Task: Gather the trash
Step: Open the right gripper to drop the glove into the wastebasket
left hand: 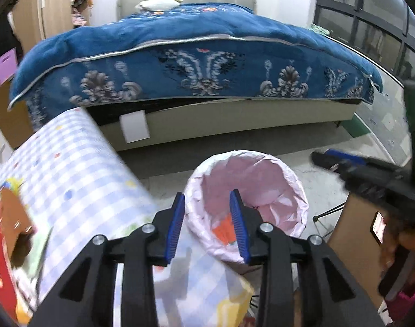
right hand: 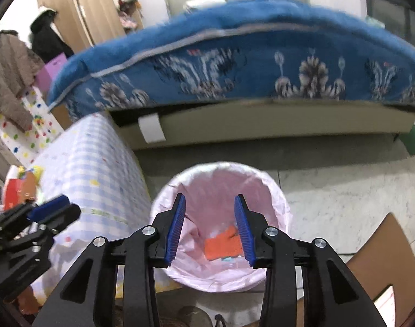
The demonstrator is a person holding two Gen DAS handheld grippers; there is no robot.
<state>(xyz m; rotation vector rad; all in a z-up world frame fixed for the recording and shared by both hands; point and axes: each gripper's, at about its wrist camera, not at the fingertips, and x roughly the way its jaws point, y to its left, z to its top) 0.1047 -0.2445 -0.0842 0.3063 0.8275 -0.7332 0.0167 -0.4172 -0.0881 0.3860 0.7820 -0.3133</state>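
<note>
Right wrist: no legible writing on orange wrapper [right hand: 223,242] in bin [right hand: 285,209]

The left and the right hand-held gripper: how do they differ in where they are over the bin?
The right hand-held gripper points straight into the pink-lined bin, framing the orange scrap. The left hand-held gripper sits off to the side, half over the checked tablecloth, with only one finger over the bin. Both are open and hold nothing.

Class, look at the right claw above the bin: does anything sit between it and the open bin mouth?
Nothing visible does. The right claw is open over the bin, and only an orange scrap lies inside.
</note>
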